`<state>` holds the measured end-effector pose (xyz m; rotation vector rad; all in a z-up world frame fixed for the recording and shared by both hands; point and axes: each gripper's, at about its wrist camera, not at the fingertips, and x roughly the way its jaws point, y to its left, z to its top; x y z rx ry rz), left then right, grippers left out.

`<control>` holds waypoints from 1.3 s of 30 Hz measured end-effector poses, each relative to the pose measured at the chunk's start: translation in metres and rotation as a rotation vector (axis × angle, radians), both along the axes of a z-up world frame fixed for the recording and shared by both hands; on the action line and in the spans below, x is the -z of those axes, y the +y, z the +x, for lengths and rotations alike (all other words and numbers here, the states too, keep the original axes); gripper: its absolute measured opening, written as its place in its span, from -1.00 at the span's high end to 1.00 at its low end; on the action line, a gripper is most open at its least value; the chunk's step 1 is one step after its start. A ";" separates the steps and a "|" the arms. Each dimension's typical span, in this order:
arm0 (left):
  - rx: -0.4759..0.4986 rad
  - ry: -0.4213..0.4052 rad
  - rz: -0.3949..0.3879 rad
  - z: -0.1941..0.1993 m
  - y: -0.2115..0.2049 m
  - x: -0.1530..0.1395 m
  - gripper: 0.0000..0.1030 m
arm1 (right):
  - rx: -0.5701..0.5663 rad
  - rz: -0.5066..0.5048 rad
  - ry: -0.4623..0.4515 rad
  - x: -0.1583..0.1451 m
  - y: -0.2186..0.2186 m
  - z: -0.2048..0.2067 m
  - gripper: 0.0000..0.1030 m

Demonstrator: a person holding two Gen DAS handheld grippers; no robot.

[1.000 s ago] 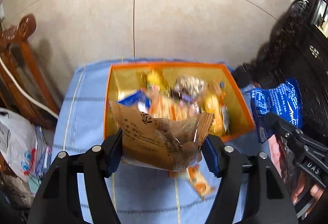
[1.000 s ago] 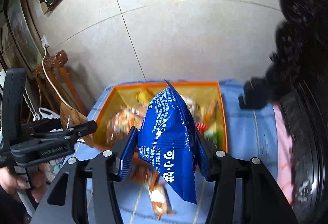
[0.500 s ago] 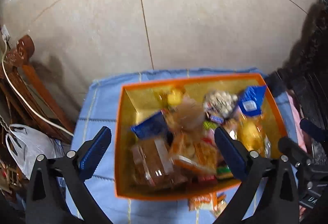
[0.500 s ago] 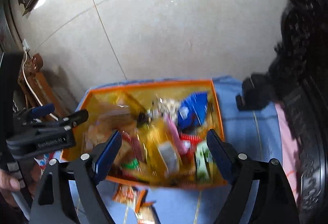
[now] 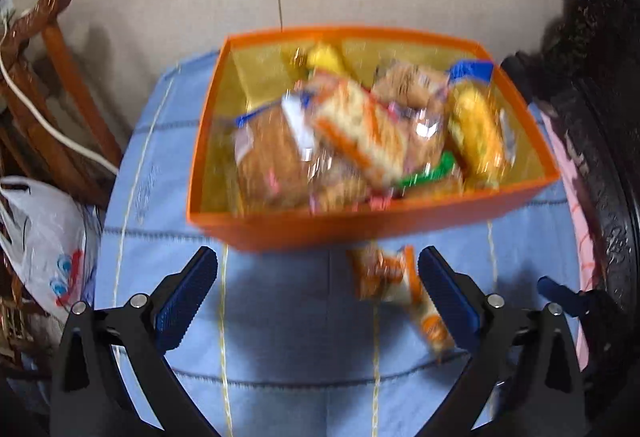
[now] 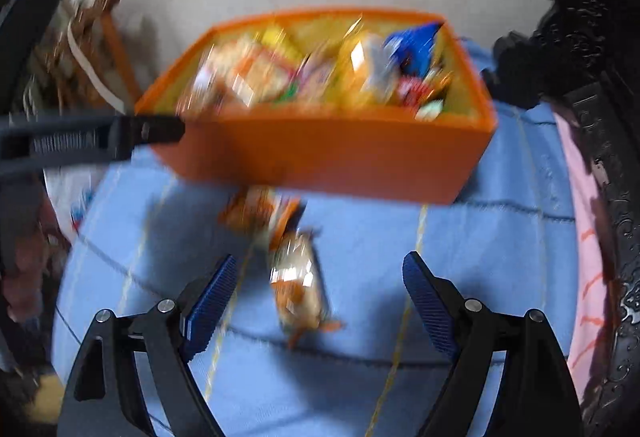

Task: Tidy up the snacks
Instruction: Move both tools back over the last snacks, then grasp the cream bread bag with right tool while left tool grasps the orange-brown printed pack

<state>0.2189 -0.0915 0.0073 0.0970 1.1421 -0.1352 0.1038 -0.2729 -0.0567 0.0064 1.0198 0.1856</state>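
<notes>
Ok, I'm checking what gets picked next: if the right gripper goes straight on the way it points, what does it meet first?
Probably the orange snack packet lying on the blue cloth, between the open fingers of the right gripper. Blur leaves depth unclear.

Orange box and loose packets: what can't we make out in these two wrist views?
- Orange cardboard box, right wrist view: motion blur smears the contents.
- Orange snack packets on the blue cloth: print is blurred; count is unclear.
- Left wrist view: the right gripper is cut off at the frame's right side.
</notes>
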 end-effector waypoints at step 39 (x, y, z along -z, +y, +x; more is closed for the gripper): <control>0.013 0.251 0.044 0.019 -0.059 0.129 -0.44 | 0.088 0.048 0.112 0.047 -0.049 0.002 0.30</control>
